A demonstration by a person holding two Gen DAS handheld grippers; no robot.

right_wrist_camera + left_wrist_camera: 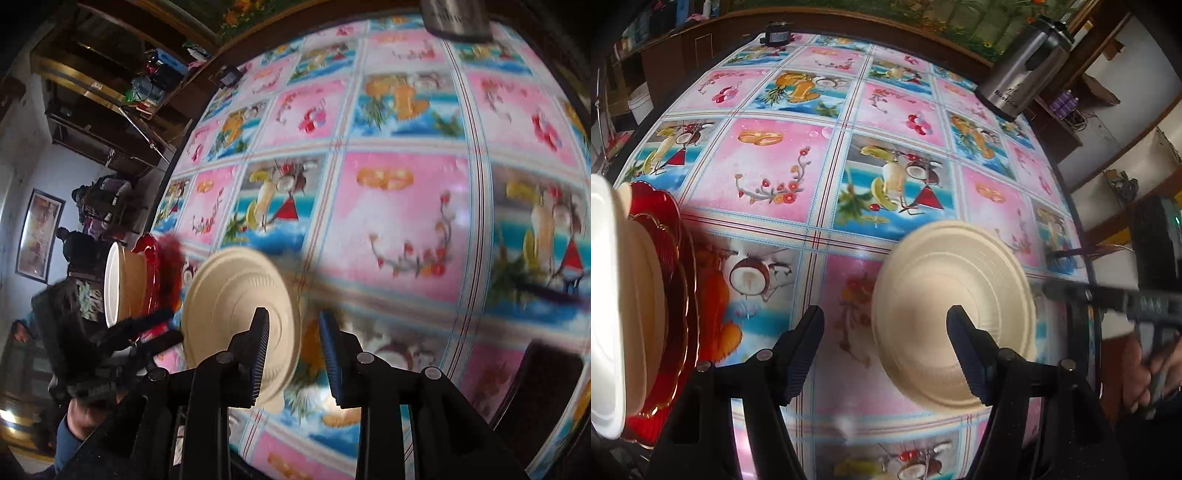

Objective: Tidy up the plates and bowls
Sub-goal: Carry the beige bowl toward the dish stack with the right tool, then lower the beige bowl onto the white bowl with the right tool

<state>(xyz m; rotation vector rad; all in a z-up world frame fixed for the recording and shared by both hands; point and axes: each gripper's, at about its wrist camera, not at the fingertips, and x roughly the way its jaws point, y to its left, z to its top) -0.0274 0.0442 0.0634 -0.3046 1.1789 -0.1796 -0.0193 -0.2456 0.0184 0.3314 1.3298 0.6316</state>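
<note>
Cream-coloured and ridged, a single paper plate [955, 302] lies upside down and alone on the worktop [849, 110], which is covered by a glossy pink-and-blue oilcloth printed with fruit and flowers. It sits toward the near edge of the worktop, roughly mid-way along it.

At the worktop's left side a stack is already built: red glass plates with gold rims [674, 295] at the bottom, a tan bowl-like piece [646, 291] on them, and a white plate or bowl [604, 295] uppermost. So, as a judgement, most of the sorting looks done; the cream plate is the one loose piece seen that has yet to join the stack. A steel urn [1023, 70] stands at the far right corner, well apart from the dishes.

The left claw [886, 350] stands open with nothing between its jaws. In the left wrist view its right-hand finger overlaps the plate's near side, while the other finger is over bare oilcloth; whether it touches the plate cannot be told.

The right claw [295, 354] is partly open and grips nothing. In its own view the plate's right rim lies between the two fingers, the left finger crossing in front of the plate. The pads do not press on it. Both views are blurred.
</note>
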